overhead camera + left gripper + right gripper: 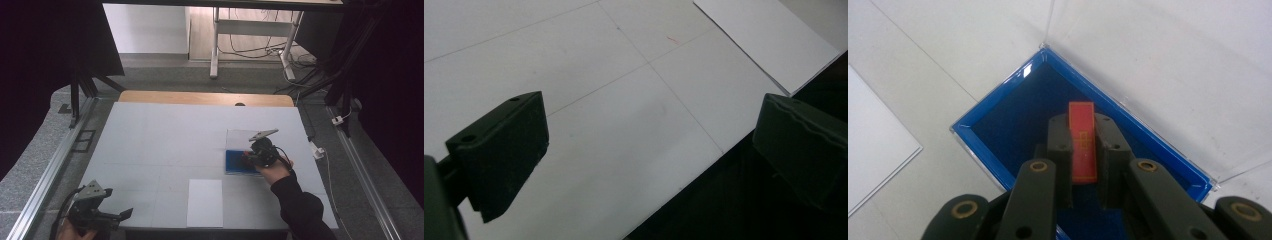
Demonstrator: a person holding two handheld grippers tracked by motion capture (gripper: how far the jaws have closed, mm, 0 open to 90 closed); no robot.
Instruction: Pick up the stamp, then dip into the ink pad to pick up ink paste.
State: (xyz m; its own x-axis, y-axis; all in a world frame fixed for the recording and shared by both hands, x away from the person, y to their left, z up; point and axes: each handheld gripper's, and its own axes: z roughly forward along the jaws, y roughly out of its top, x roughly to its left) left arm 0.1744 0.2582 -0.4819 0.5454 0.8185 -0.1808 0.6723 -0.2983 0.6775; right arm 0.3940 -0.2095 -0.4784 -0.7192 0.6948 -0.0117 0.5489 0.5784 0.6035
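A shallow blue tray (234, 161) (998, 135) with a dark blue lining lies on the white table, right of centre, with a clear lid (240, 137) (1168, 65) open behind it. My right gripper (248, 156) (1083, 142) hangs over the tray, shut on a small red card (1082, 141) with faint gold marks, held upright between the jaws. My left gripper (125, 214) (649, 150) rests at the table's front left corner, its jaws wide apart with nothing between them.
A white sheet of paper (205, 202) (769, 42) (873, 150) lies near the front edge of the table (160, 135). A strip of wood (200, 97) shows at the far edge. Metal rails (50, 165) run along both sides.
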